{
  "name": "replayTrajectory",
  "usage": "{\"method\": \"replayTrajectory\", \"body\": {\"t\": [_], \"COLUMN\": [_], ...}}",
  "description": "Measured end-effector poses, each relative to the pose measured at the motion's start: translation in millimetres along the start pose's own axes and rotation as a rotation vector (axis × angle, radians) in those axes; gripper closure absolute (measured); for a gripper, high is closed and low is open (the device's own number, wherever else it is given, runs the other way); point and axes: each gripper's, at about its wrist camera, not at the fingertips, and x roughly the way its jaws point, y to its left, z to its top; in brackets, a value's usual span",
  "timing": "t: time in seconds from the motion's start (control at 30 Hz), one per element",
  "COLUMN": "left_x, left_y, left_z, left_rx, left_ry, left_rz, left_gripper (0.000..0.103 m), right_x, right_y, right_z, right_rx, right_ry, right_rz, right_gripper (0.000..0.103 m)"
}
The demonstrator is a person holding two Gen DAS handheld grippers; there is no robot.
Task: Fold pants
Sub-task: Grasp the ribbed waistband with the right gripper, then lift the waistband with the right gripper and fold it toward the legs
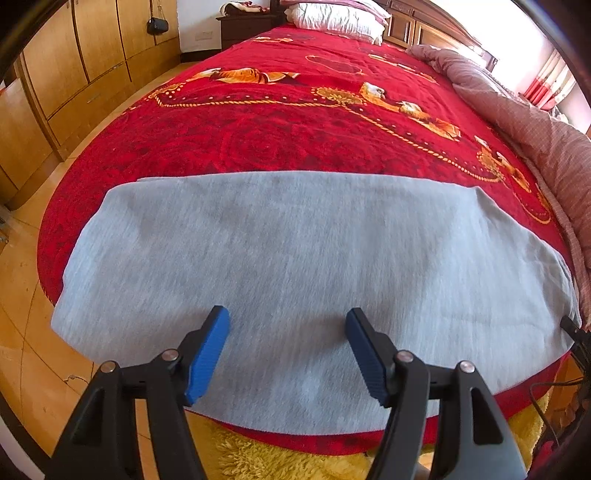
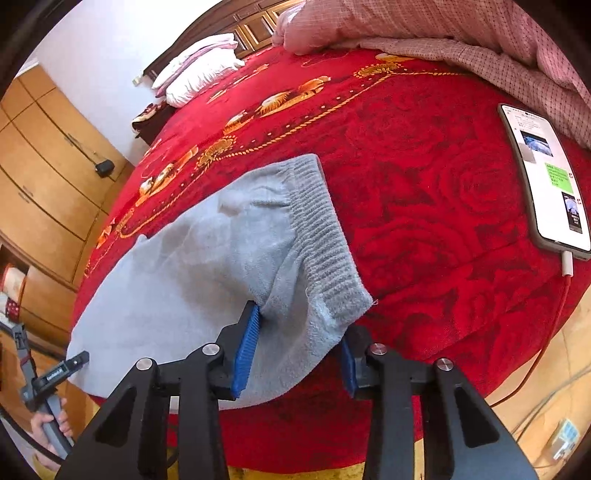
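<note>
Left gripper (image 1: 287, 319): jaws wide apart, blue pads poised over the near part of the grey pants (image 1: 295, 280), holding nothing. Whether the tips touch the cloth cannot be told.

Right gripper (image 2: 301, 332): jaws set either side of the pants' near corner just below the ribbed cuff (image 2: 325, 236), cloth bunched between the blue pads (image 2: 246, 354). The right pad is mostly hidden under the fabric, so a firm clamp cannot be confirmed.

Pants: laid flat across the foot of the bed, near edge along the mattress edge, a lower layer showing along the far edge.

Bed cover (image 1: 295, 122): red plush, rose relief, gold chain-and-flower pattern.

Yellow shaggy rug (image 1: 258, 458): on the floor below the bed's foot, partly cut off.

Phone (image 2: 546, 177): lying on the cover well to the right of the pants, screen lit, white cable plugged in; its text is too small to read.

Pink checked quilt (image 1: 524, 122): heaped along the bed's right side.

White pillows (image 1: 336, 16): at the dark wooden headboard.

Wooden wardrobe (image 1: 74, 66): along the left wall, a small black bag (image 1: 157, 26) hanging on it.
</note>
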Motion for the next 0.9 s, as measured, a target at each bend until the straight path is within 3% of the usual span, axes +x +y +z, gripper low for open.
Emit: {"method": "replayTrajectory", "body": {"t": [0.07, 0.17, 0.43, 0.67, 0.9], "left_x": [-1.3, -5.4, -23.4, -32.2, -41.3], "left_y": [0.6, 3.1, 25.9, 56.4, 87.7], "left_z": [0.1, -0.1, 1.2, 0.2, -4.3], "left_rx": [-0.002, -0.004, -0.036, -0.088, -0.145], "left_ry": [0.001, -0.003, -0.038, -0.047, -0.063], "left_rz": [0.0, 0.002, 0.024, 0.05, 0.067], "left_gripper": [0.034, 0.034, 0.034, 0.034, 0.034], "right_x": [-8.1, -23.1, -60.8, -50.0, -21.5], "right_y": [7.4, 25.8, 122.9, 209.2, 270.7], "right_z": [2.2, 5.6, 24.3, 19.4, -1.8], "right_rx": [-0.018, -0.079, -0.361, -0.564, -0.676], "right_ry": [-0.02, -0.059, -0.128, -0.083, -0.015], "right_rz": [0.016, 0.009, 0.088, 0.201, 0.277], "right_gripper": [0.086, 0.09, 0.091, 0.091, 0.091]}}
